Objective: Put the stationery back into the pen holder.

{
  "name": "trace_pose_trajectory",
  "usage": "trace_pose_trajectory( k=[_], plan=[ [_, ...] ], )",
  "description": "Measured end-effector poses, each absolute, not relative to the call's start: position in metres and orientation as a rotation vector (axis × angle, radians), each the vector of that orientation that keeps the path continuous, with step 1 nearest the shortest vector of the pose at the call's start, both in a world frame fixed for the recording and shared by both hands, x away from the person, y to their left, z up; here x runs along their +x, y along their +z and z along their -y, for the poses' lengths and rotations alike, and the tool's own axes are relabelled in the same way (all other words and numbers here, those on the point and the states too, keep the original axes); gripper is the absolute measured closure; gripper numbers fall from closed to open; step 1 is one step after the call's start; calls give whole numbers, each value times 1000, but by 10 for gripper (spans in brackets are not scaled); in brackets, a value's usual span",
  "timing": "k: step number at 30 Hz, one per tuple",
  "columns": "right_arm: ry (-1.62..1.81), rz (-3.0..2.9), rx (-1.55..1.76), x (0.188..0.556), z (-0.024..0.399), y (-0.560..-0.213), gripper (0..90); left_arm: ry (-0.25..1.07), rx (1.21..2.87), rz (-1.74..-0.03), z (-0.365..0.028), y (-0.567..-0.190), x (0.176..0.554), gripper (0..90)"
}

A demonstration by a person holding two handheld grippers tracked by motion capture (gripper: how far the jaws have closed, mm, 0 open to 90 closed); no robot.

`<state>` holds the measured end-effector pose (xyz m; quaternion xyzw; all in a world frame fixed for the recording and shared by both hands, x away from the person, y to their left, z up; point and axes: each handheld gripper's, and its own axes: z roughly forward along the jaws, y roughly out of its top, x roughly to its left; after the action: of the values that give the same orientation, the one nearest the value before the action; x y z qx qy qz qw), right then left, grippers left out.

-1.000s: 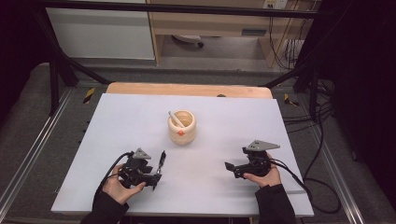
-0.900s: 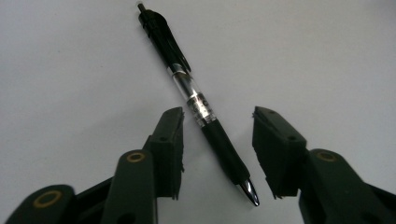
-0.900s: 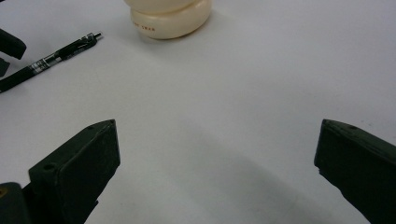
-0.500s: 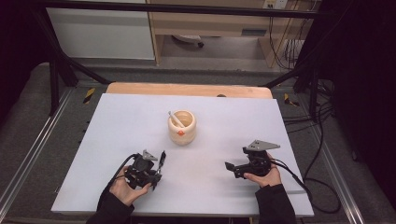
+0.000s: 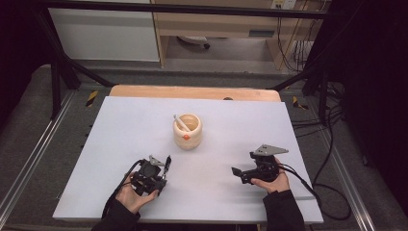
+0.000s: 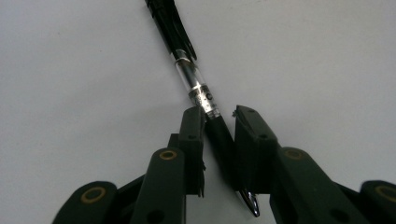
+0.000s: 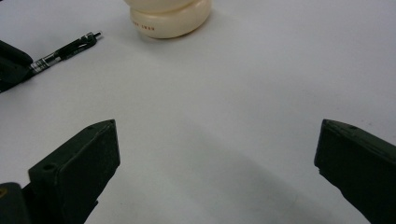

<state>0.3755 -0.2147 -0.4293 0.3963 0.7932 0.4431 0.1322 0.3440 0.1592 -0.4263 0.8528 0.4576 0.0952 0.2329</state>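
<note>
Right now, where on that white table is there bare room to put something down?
Bare patches: between the left gripper and right gripper; both far corners beside the cream cup; the table's left and right edges. Crowded only around the cup and the pen.

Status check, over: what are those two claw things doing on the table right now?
Left gripper: fingers just closed on black pen. Right gripper: open, holding nothing. Cream cup beyond; nothing between.

cream cup [image 5: 187,132] upright, table centre | white stick [image 5: 181,122] leaning in cup toward 10 o'clock | white tabletop [image 5: 120,125] | wooden board [image 5: 192,92] at 12 o'clock edge | cables [image 5: 332,144] on floor, 3 o'clock
</note>
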Motion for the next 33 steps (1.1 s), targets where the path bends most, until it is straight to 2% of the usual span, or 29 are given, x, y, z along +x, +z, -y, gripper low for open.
trace_pose_trajectory(
  k=[7,21,33],
  plan=[
    [1286,-2301,1150,375,215,-429,10,255,2346,-1283,-158,-425,344,758],
    [1284,-2304,1147,376,215,-429,11,268,2405,-1230,-156,-423,345,786],
    [1292,-2300,1145,375,215,-429,11,275,2466,-1218,-153,-425,349,778]
  ],
)
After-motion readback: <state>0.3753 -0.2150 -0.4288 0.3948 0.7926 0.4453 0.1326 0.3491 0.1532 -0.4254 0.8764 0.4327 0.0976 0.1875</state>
